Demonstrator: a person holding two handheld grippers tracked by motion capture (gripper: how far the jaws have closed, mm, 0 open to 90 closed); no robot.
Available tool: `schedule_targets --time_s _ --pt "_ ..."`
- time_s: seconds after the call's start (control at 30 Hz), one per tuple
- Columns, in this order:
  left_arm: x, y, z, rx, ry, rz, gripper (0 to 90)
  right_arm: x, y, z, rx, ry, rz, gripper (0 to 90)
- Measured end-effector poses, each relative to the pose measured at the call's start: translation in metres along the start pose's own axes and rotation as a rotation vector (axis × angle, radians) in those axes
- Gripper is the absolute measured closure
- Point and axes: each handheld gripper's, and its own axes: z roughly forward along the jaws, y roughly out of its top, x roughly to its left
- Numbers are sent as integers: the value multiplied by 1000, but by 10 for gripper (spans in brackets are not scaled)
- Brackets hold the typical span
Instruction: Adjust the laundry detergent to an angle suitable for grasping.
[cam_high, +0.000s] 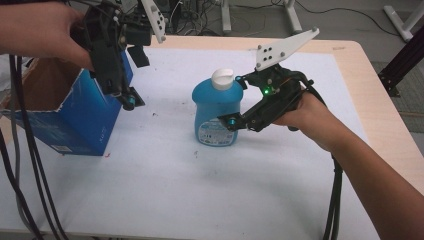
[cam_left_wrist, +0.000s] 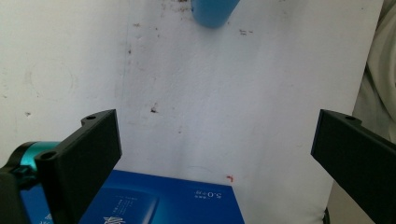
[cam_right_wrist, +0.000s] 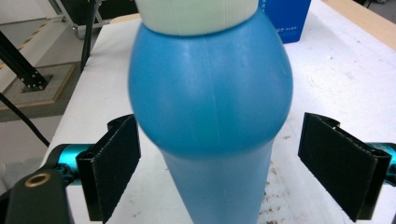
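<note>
A blue bottle (cam_high: 216, 112) with a white cap (cam_high: 222, 78) stands upright in the middle of the white table (cam_high: 200, 190). My right gripper (cam_high: 235, 100) is open, one jaw on each side of the bottle. In the right gripper view the bottle (cam_right_wrist: 210, 107) sits between the pads (cam_right_wrist: 116, 163) with a gap on both sides. My left gripper (cam_high: 134, 79) is held in the air at the far left, pointing down over the corner of a blue box (cam_high: 85, 117). It is open wide with nothing in it (cam_left_wrist: 217, 123).
The blue box is an open carton with brown flaps at the table's left edge, and its top face (cam_left_wrist: 163, 203) lies under the left jaws. It also shows behind the bottle (cam_right_wrist: 282, 18). Cables (cam_high: 20, 165) hang at the left. Small dark specks (cam_left_wrist: 153, 110) mark the table.
</note>
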Motion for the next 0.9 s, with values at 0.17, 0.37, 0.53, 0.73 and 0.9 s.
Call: schedule_targets --time_s 0.17,0.37,0.53,0.73,0.9 --pt "0 1 0 -1 -1 4 17 -2 -2 -5 0 8 50 124" --pt "0 0 0 1 1 -1 17 0 -2 -16 -6 -5 42 123" --pt "0 1 0 -3 2 1 17 2 1 -28 37 -63 36 123" --pt "0 2 0 -3 1 5 17 1 4 -46 111 -126 45 120" --pt "1 2 -1 -5 4 4 17 3 13 -62 204 -173 27 120"
